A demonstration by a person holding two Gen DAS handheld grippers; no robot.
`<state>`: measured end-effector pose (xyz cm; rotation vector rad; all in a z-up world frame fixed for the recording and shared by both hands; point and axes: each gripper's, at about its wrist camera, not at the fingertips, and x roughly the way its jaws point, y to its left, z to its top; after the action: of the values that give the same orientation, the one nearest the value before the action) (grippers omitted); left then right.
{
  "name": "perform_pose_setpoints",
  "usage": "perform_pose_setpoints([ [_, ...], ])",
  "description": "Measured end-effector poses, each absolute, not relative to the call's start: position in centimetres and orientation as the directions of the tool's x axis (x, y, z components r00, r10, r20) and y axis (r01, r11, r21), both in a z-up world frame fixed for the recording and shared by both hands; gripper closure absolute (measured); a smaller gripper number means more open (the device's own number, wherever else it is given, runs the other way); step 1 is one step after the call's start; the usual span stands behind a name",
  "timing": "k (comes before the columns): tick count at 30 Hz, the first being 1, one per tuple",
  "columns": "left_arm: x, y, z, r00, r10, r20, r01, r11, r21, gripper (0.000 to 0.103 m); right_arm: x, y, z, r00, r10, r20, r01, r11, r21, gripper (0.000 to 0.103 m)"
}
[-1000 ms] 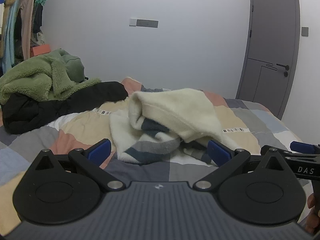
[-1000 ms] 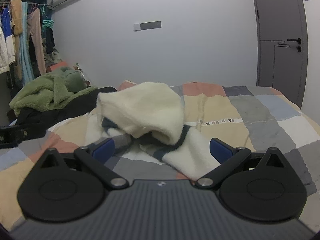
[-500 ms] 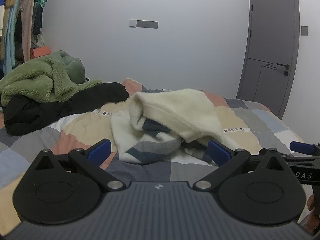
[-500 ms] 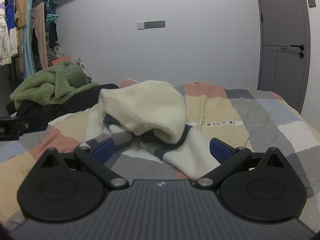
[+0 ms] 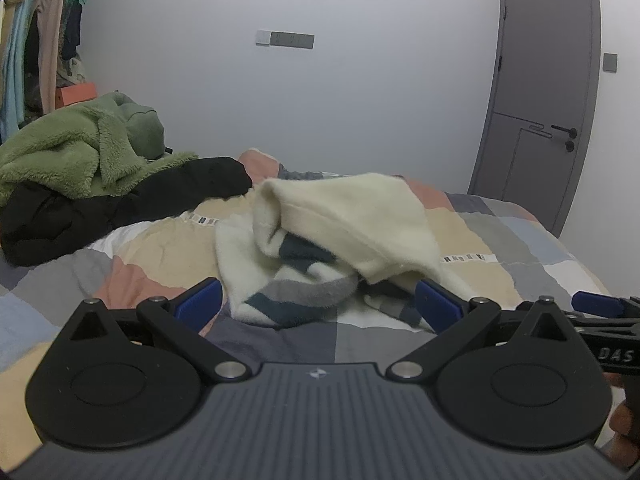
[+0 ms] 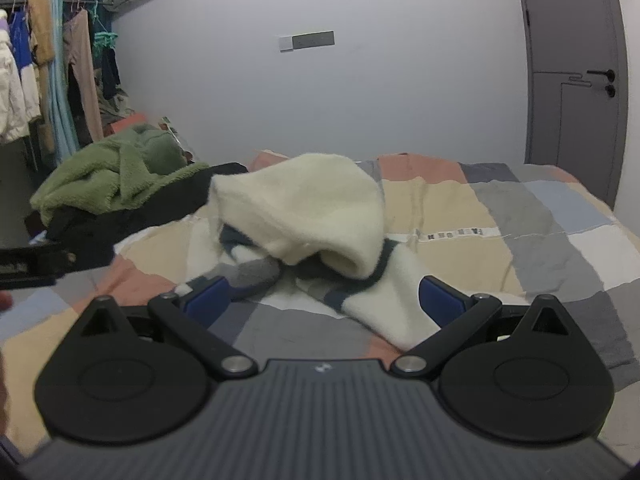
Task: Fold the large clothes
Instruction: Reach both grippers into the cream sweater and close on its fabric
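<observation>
Left wrist view shows one bed (image 5: 520, 240) under a patchwork cover, carrying three garments. One cream sweater (image 5: 344, 216) with dark and grey stripes lies crumpled in a heap near the middle of the bed, one sleeve trailing toward the near edge (image 6: 384, 304). One green fleece (image 5: 72, 152) rests on one black garment (image 5: 120, 204) at the far left, well apart from the sweater. One grey door (image 5: 540, 120) stands closed at the right; a clothes rail with several hanging items (image 6: 52, 80) occupies the left wall.

Two tools are present. The left hand-held gripper (image 5: 318, 300) hovers above the near bed edge, jaws spread wide, holding nothing. The right hand-held gripper (image 6: 324, 294) is in the same condition: wide apart and empty, with the trailing sleeve lying just ahead between its fingers.

Assessment: folding has not begun; the sweater needs spreading flat first.

Risks:
- The heap is bunched, so a pinch may catch several layers and drag the whole garment instead of one edge.
- Thick, soft knit may slip from a shallow grip.
- Uneven pulls by the two tools would twist the body rather than flatten it.
</observation>
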<state>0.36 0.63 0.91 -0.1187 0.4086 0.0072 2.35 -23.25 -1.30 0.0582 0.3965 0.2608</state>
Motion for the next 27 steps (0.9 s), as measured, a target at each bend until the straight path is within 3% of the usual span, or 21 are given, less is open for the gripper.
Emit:
perform_pose_setpoints([
  [11, 6.2, 2.0, 5.8, 0.933, -0.014, -0.359, -0.032, 0.992, -0.122, 0.000, 6.6, -22.8, 2.2, 0.871, 0.325, -0.367, -0.252, 0.939, 0.234, 0.000],
  [14, 9.1, 3.0, 5.9, 0.918, -0.055, -0.393, -0.018, 0.984, -0.180, 0.000, 8.9, -22.7, 3.1, 0.870, 0.330, -0.367, -0.230, 0.929, 0.290, 0.001],
  [17, 12.3, 3.9, 4.9, 0.888, -0.070, -0.455, -0.014, 0.984, -0.179, 0.000, 12.3, -22.7, 2.9, 0.846, 0.373, -0.382, -0.200, 0.885, 0.421, 0.001],
  [24, 17.5, 6.3, -1.4, 0.864, -0.125, -0.487, -0.004, 0.967, -0.256, 0.000, 19.0, -21.4, -1.6, 0.833, 0.386, -0.396, -0.097, 0.807, 0.582, 0.003],
  [27, 19.9, 6.9, -4.6, 0.862, -0.182, -0.472, 0.040, 0.955, -0.295, 0.000, 21.4, -21.7, -4.3, 0.819, 0.416, -0.395, -0.053, 0.740, 0.670, 0.018],
])
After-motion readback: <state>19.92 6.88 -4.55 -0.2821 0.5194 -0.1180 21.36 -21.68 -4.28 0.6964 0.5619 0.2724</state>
